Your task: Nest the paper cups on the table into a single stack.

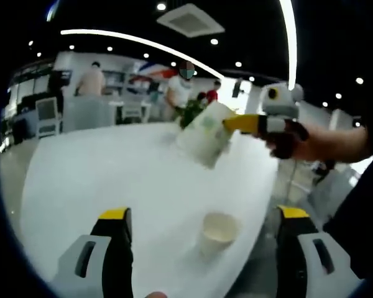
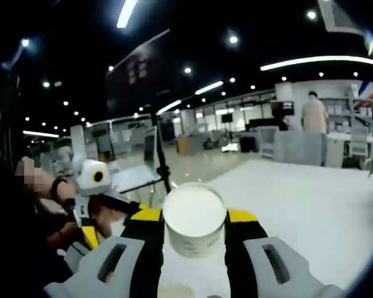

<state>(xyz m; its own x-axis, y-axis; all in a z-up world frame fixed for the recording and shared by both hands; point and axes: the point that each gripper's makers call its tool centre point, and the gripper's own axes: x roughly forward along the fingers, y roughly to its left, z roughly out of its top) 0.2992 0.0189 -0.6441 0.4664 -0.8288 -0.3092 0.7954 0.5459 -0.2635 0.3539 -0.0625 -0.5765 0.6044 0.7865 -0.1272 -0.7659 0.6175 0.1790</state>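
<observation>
Gripping one cup (image 2: 194, 220) by its thin, crushable wall, the right gripper (image 2: 194, 231) is holding it aloft; the left gripper (image 1: 202, 248) is gaping around the table (image 1: 112, 180) cup (image 1: 217, 233).

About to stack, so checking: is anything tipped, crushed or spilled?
Nothing spilled or crushed. The held cup is tilted in the right claw, held above the table; the other cup stands upright between the left claw's jaws, ungripped.
</observation>
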